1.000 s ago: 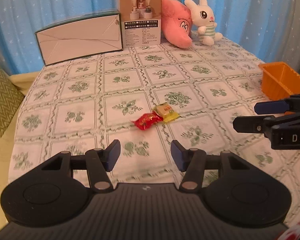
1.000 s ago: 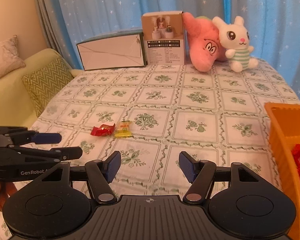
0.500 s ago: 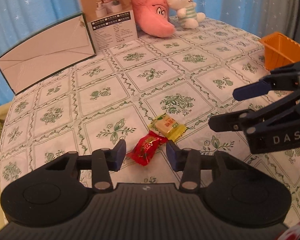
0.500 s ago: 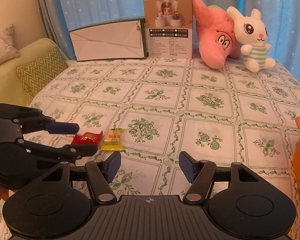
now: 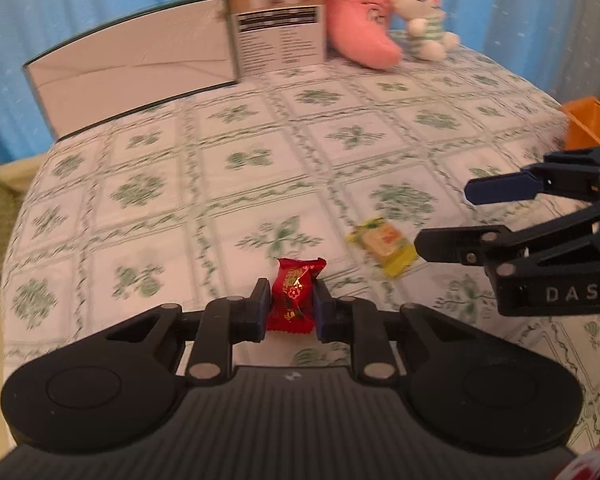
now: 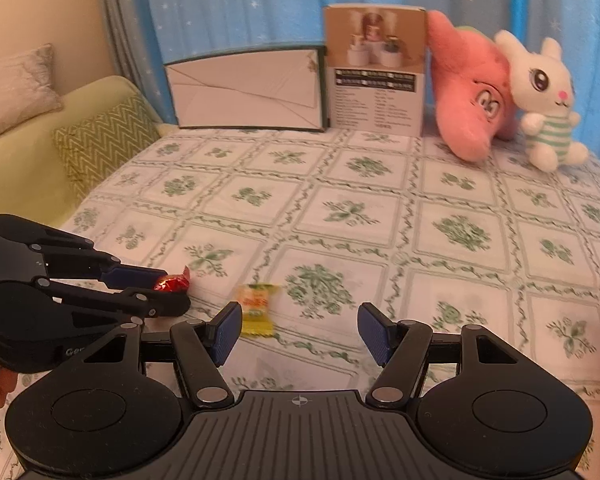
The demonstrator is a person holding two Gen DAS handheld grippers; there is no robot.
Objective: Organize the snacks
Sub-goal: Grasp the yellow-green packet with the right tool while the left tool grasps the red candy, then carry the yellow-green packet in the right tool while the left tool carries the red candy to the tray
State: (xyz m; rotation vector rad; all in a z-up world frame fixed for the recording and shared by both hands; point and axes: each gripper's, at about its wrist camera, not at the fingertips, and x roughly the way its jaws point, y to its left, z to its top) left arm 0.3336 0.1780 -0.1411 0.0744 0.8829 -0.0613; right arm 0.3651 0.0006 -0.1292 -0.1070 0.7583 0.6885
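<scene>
Two wrapped candies, one red candy (image 5: 293, 295) and one yellow candy (image 5: 384, 245), lie in front of the printed box (image 6: 375, 70). Beside that box: one flat white box (image 6: 246, 90) and two plush toys, one pink plush (image 6: 466, 92), one white rabbit (image 6: 542, 106). One orange bin (image 5: 588, 122) stands far right of it.

A table (image 6: 380, 184) carried a white cloth with a green floral grid. At its far edge stood a flat pale box (image 6: 246, 90) with a dark rim, and just beside it an upright printed carton (image 6: 375, 76). A pink plush (image 6: 466, 92) leaned beside the carton — a white rabbit toy (image 6: 540, 100) touched it. Blue star-patterned curtains (image 6: 240, 4) hung behind. A green sofa (image 6: 20, 160) held a zigzag cushion (image 6: 104, 140).
</scene>
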